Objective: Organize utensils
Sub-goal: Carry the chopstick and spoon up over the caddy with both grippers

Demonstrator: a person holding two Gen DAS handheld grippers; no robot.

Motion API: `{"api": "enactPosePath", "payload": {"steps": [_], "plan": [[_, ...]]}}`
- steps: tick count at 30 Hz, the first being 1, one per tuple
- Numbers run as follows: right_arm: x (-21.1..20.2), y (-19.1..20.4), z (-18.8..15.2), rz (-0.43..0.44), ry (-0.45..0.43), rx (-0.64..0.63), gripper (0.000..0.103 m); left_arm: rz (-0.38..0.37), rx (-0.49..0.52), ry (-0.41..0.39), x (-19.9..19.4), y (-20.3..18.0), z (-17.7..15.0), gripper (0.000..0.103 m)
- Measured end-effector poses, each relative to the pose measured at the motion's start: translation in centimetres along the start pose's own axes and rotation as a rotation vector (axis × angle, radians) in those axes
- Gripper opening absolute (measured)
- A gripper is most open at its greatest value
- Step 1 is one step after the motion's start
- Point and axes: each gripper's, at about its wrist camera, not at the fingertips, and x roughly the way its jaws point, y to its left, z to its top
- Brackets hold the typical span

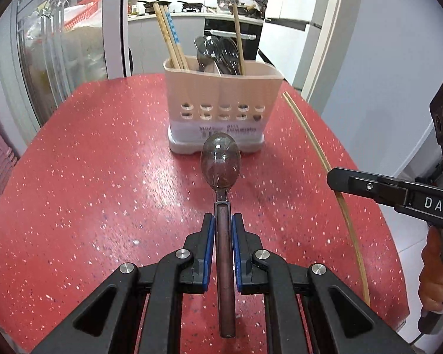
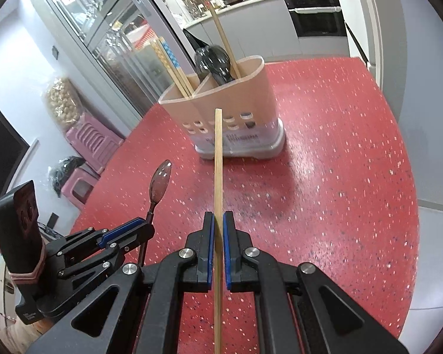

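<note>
My left gripper [image 1: 222, 221] is shut on the handle of a brown translucent spoon [image 1: 220, 162], bowl pointing forward at the beige utensil holder [image 1: 221, 112] on the red table [image 1: 88, 162]. My right gripper [image 2: 218, 218] is shut on a single bamboo chopstick [image 2: 218, 153] that points at the holder [image 2: 236, 109]. The chopstick also shows in the left wrist view [image 1: 316, 144], with the right gripper [image 1: 339, 177] beside it. The holder has chopsticks [image 1: 169, 38] in its left compartment and dark spoons [image 1: 218, 53] in the right. The left gripper with the spoon [image 2: 159, 183] shows at lower left of the right wrist view.
The red speckled table ends in a curved edge on the right [image 2: 410, 206]. Pink stools [image 2: 88, 144] stand to the left beside a glass-door cabinet [image 2: 109, 29]. A kitchen counter with an oven [image 2: 316, 14] lies behind.
</note>
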Motion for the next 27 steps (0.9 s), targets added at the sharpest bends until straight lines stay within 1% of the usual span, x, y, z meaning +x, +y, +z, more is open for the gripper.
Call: {"api": "enactPosePath", "payload": {"steps": [6, 14, 27], "plan": [[-0.8, 0.5, 2.0, 0.009, -0.039, -0.017, 0.006, 0.014, -0.005, -0.031, -0.6, 0.6, 2.2, 0.037], [-2.5, 0.9, 5.5, 0.005, -0.108, -0.046, 0.006, 0.033, -0.001, -0.097, -1.6, 1.0, 5.6, 0.037], [-3.7, 0.8, 11.5, 0.025, -0.194, -0.036, 0.006, 0.036, 0.02, -0.166, -1.2, 0.9, 10.6, 0.037]]}}
